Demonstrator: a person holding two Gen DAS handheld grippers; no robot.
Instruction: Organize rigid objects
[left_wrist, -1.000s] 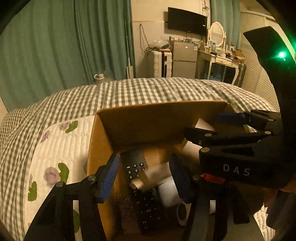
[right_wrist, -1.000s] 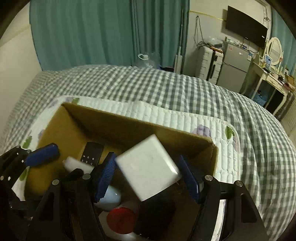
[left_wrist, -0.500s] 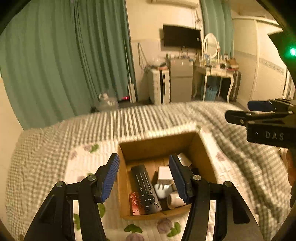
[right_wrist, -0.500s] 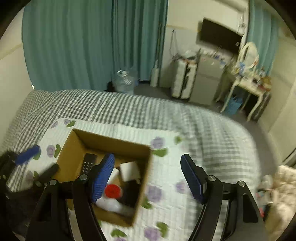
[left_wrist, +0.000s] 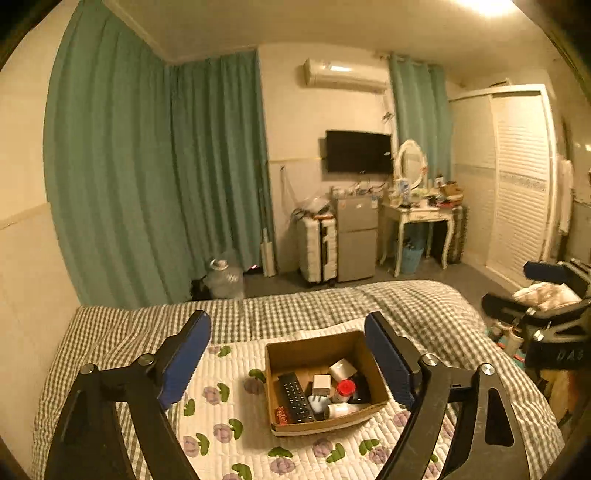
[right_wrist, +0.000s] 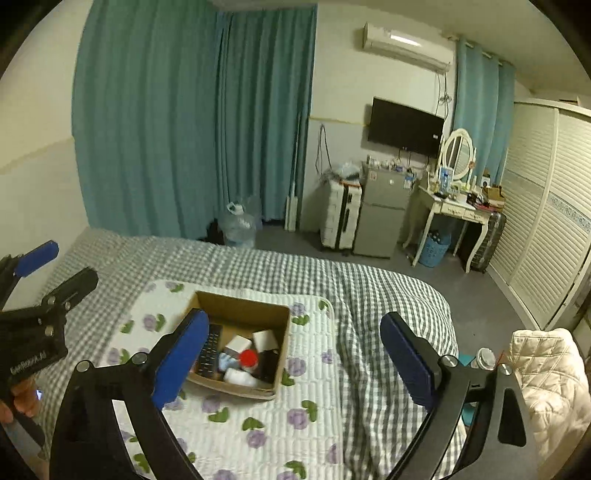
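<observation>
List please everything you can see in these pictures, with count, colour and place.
open brown cardboard box: 1, brown, on the floral quilt
long black remote control: 1, black, left part of box
small white cube charger: 1, white, box middle
round red cap: 1, red, box middle
white quilt with purple flowers: 1, on bed
grey checked bedcover: 1, over bed
black wall television: 1, far wall
left hand-held gripper: 1, black, blue pads, open, above bed
right hand-held gripper: 1, same, open
</observation>
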